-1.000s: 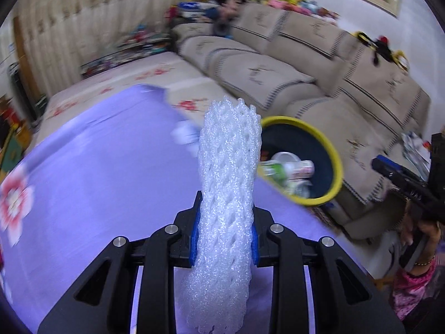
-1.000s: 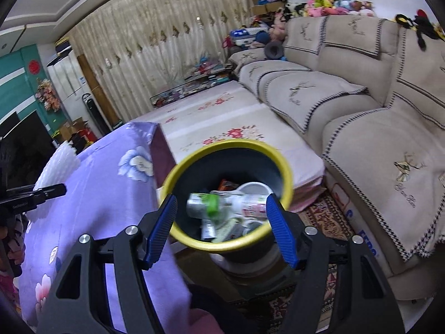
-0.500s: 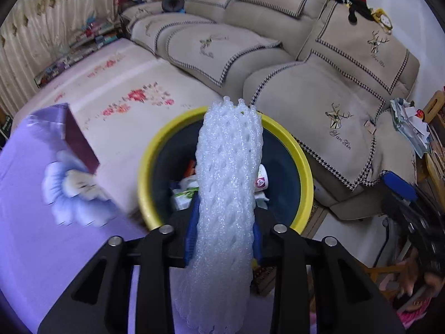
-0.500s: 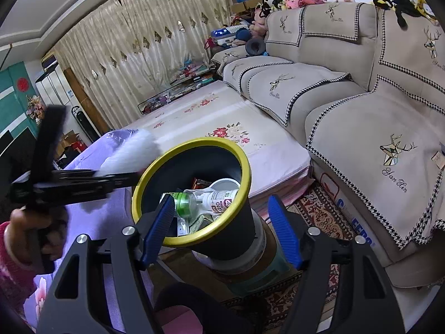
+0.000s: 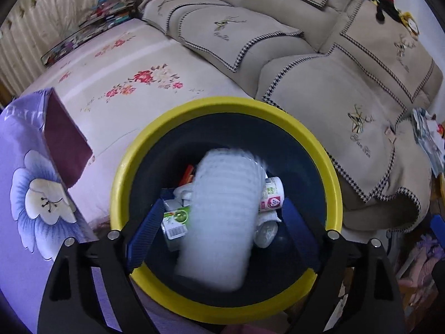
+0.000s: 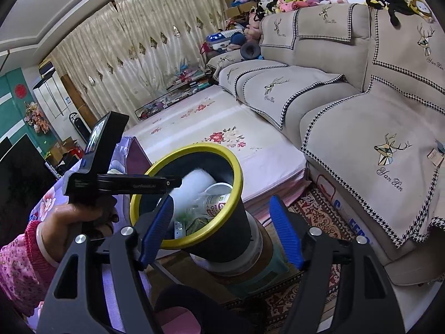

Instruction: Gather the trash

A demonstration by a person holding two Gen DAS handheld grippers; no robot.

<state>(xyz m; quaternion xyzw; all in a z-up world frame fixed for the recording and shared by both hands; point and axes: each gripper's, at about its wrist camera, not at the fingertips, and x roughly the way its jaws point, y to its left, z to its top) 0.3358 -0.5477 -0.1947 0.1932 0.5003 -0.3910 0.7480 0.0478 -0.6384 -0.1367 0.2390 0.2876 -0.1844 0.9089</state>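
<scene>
Entry: foam net (image 5: pixel 222 222), white, tubular, motion-blurred. A second ago it stood upright, clamped between the left gripper's (image 5: pixel 219 222) blue pads, out over the purple cloth (image 5: pixel 25 144); half a second ago it was still clamped, over the bin (image 5: pixel 222 105). Now the jaws are opening, spread wide to either side, pads clear of the net, which is loose and falling inside the yellow rim onto the trash already there: a green-labelled carton (image 5: pixel 176 220), a pink-labelled bottle (image 5: pixel 271 197) and a white cup (image 6: pixel 219 188). Meaning for the task: this piece is as good as delivered, judged from its place well inside the rim; the left gripper is free for the next piece, if any remain, which neither view shows. Left gripper, pose: carried across from the cloth to directly above the bin mouth, pointing steeply down into it, fingers straddling the near rim in its own view; seen from the right wrist it reaches in level from the left, held by a hand (image 6: pixel 75 222) in a pink floral sleeve (image 6: pixel 19 264). Right gripper (image 6: pixel 219 231), pose: low beside the bin, aimed slightly downward at it, jaws apart and empty, hardly shifted over the last second, framing the bin without touching it. Surroundings: sofa (image 6: pixel 347 105) behind, floral mat (image 5: pixel 125 89) beyond the bin, patterned rug (image 6: pixel 319 211) below.
</scene>
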